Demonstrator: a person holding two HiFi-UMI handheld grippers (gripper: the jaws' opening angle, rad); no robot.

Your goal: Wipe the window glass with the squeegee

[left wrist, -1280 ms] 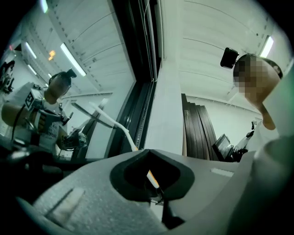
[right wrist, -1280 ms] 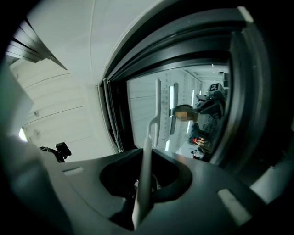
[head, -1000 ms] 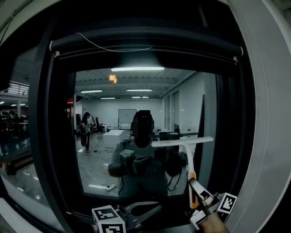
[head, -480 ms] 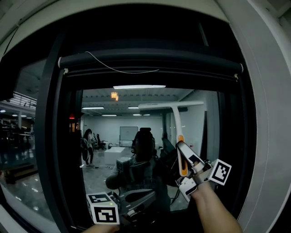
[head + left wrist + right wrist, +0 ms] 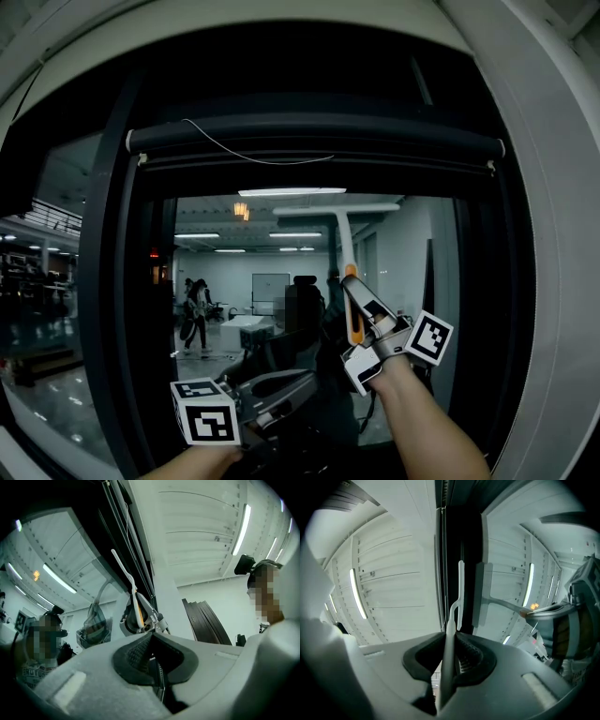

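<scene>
The squeegee [image 5: 339, 221] is white with an orange grip; its blade lies level against the top of the window glass [image 5: 234, 281], just under the rolled blind. My right gripper [image 5: 360, 311] is shut on the squeegee's handle, arm stretched up. In the right gripper view the handle [image 5: 449, 637] runs up between the closed jaws of that gripper [image 5: 451, 645] to the blade [image 5: 460, 590], seen edge-on. The left gripper [image 5: 292, 388] hangs low at the glass's bottom, shut and holding nothing [image 5: 151, 641]. From the left gripper view the squeegee [image 5: 126, 573] shows above.
A dark rolled blind [image 5: 319, 141] with a thin cord [image 5: 248, 154] spans the window top. Thick black frame posts stand at left [image 5: 112, 309] and right [image 5: 487, 300]. The glass reflects the person and a lit office with ceiling lights.
The right gripper has carried the squeegee from the lower right of the pane up and left to its top edge. The head view has tilted up. The left gripper has stayed low.
</scene>
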